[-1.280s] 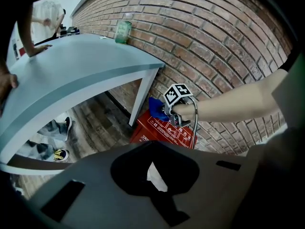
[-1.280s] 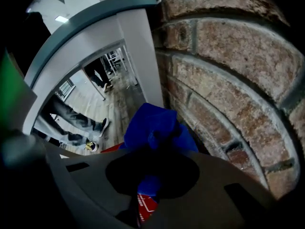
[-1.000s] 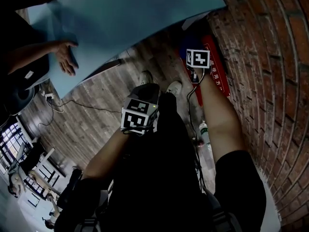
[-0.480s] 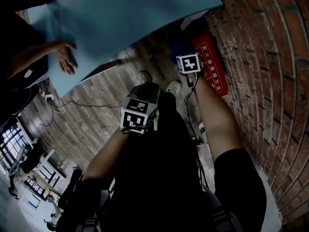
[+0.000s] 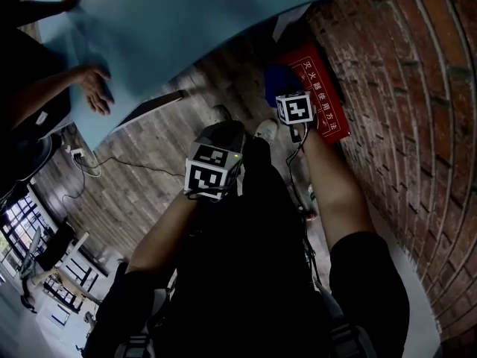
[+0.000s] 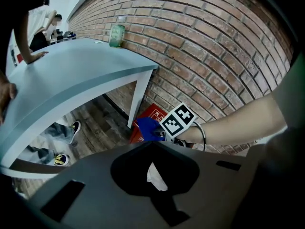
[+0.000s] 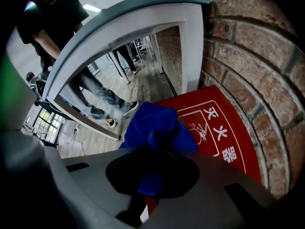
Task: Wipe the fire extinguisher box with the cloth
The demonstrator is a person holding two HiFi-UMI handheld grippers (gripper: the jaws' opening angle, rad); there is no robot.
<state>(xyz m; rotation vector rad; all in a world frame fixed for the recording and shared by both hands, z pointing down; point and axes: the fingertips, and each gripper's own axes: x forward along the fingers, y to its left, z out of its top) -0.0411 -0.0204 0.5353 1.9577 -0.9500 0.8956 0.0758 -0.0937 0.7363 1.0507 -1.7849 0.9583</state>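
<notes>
Left gripper (image 6: 155,175) low by my leg: jaws look closed and empty, dark housing hides most. Right gripper (image 7: 152,173) clamped on bunched blue cloth (image 7: 159,128), at left edge of red box (image 7: 224,137) – contact unclear. Box at foot of brick wall (image 7: 248,56), lower end cut off by gripper body. Beyond – table (image 7: 143,18), someone's legs (image 7: 102,101).

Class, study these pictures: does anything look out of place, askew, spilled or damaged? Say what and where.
Nothing stands out. The red fire extinguisher box sits against the brick wall with no visible damage, and the right claw holds the bunched blue cloth at its edge.
</notes>
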